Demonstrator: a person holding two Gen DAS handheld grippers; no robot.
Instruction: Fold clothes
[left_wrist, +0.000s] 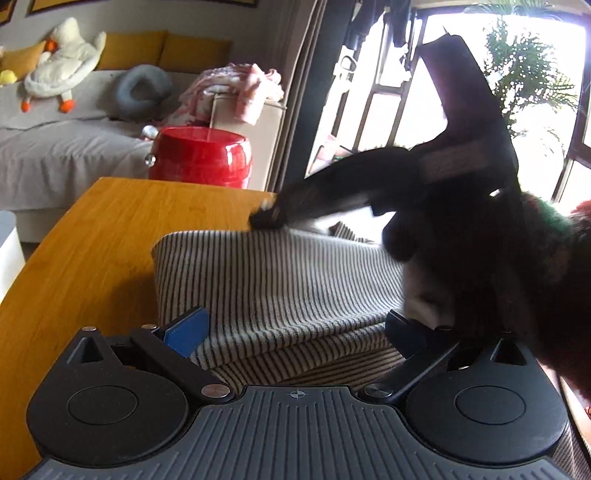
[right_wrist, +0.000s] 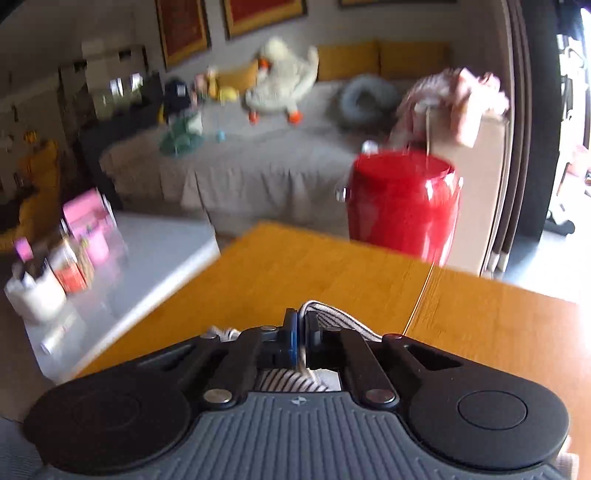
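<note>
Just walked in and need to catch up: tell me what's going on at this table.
A person is folding a striped garment on a wooden table, with a handheld gripper in each hand. The right gripper is shut on a bunched bit of the striped cloth and held over the table. The left gripper is open, its fingers on either side of the garment's near folds, gripping nothing. The cloth lies partly folded, in layers. A red drum-shaped stool and a sofa stand beyond the table.
</note>
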